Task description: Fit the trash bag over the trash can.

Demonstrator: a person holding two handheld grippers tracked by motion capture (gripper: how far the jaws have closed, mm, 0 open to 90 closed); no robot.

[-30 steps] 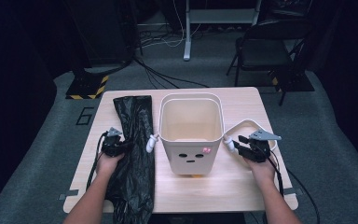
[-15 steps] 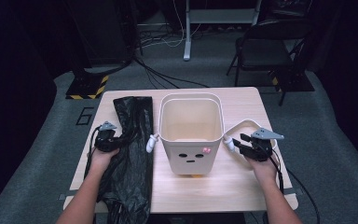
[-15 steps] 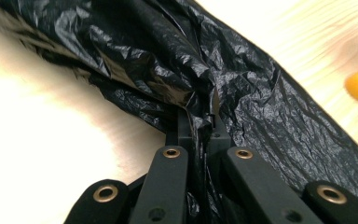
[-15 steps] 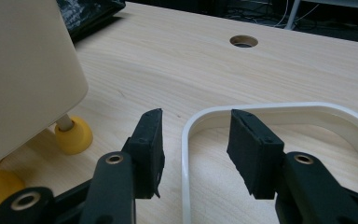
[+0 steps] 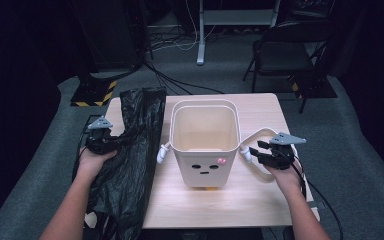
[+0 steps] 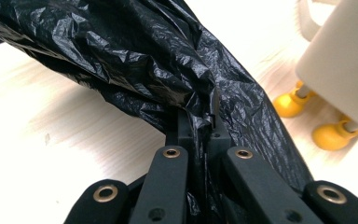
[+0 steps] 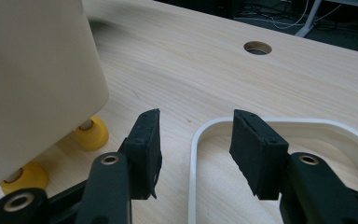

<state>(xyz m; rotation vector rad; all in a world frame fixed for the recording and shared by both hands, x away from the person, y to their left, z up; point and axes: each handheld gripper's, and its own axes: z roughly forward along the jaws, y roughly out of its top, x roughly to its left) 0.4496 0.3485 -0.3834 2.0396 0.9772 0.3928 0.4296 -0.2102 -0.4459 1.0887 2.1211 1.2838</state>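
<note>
Black plastic is bunched between the clenched jaws of my left gripper (image 5: 111,141): the bin bag (image 5: 130,165) is pinched and partly raised off the left side of the wooden table (image 5: 260,200), its lower end spilling over the near edge. My right gripper (image 5: 260,151) sits low at the opposite side, its jaws parted and just now widening, with nothing pressed between the pads; the curved end of a white ring frame (image 7: 205,135) lies on the wood under the gap between them.

By my reckoning the job of lining the bin has barely begun. The bag is gathered and grasped, but it is not yet opened, spread over the mouth, or tucked in, and the ring frame is not fitted.

Between my two hands stands the cream bin (image 5: 205,145), upright on small yellow feet (image 7: 91,133), empty inside, a little face printed on its near wall. The right gripper view shows a round cable hole (image 7: 257,47) in the tabletop beyond. Farther off, cables cross the grey floor and a dark folding chair (image 5: 285,50) stands behind the table, clear of the work.
</note>
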